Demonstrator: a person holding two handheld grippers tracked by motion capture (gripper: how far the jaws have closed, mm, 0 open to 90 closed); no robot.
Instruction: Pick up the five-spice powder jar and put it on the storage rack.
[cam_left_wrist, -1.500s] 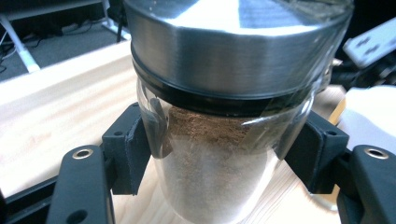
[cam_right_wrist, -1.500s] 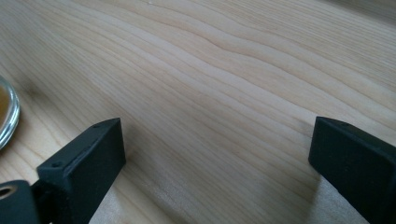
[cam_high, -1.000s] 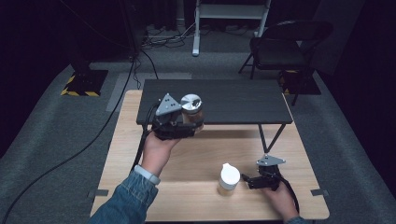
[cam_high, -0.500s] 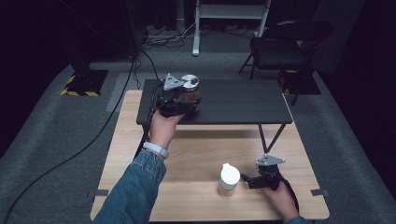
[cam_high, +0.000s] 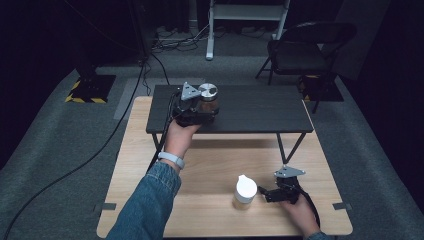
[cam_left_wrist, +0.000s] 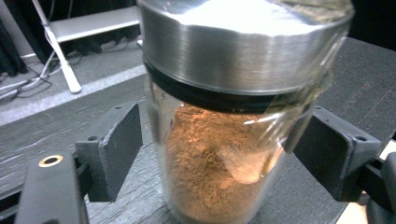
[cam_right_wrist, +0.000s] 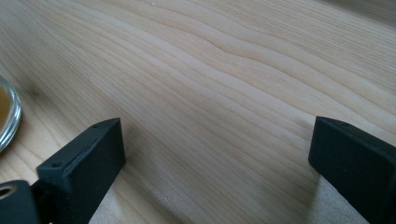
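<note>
High view: left hand-held gripper (cam_high: 204, 111) at glass jar (cam_high: 208, 102) with metal lid, upright on dark raised shelf (cam_high: 260, 110); right hand-held gripper (cam_high: 263, 195) low on wooden bench (cam_high: 210, 170), just beside white-capped jar (cam_high: 245, 191). Left gripper view: jaws just opened, standing clear either side of jar (cam_left_wrist: 224, 154) of brown powder, released. Right gripper view: jaws wide apart over bare bench (cam_right_wrist: 219, 93), grasping nothing.

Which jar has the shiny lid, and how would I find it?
Look at the dark shelf standing on the wooden table. Near its left end stands a glass jar between the jaws of the left hand-held gripper. Unlike the white-capped jar below, it has a silver lid and brown powder.
</note>
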